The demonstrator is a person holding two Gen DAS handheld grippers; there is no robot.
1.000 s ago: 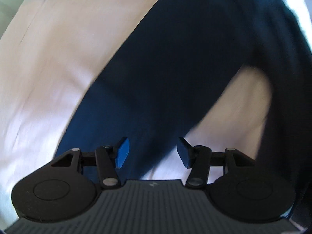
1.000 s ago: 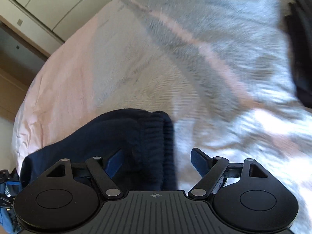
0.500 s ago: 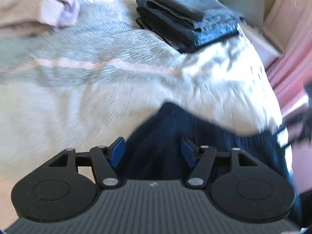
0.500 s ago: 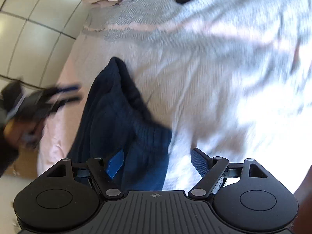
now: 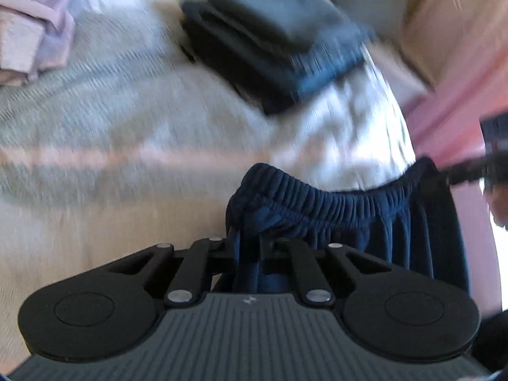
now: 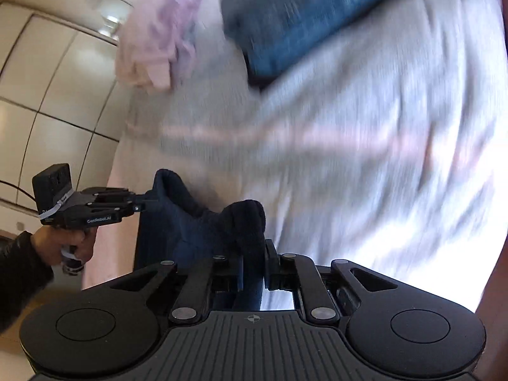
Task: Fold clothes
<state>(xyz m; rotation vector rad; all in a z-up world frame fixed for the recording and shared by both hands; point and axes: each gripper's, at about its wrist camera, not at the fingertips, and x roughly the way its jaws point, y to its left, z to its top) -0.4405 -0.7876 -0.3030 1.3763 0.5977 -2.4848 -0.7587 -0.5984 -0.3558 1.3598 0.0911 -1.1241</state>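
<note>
We hold the navy garment [image 5: 333, 203] by its ribbed waistband, left gripper [image 5: 250, 250] and right gripper [image 6: 254, 263] each clamped on one end, band stretched left-right, lifted above the near bed [image 5: 127, 133].

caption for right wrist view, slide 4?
Both tools, right tool and left tool, grip navy garment above bed.

folded dark stack [image 5: 276, 38] blurred, pink clothes [image 5: 28, 31] cropped

The left gripper [image 5: 250, 254] sits low in its frame, jaws clamped on navy fabric. The right gripper [image 6: 254, 270] is likewise pinched closed. A hand [image 6: 68, 244] at the lower left grips the left handle.
</note>
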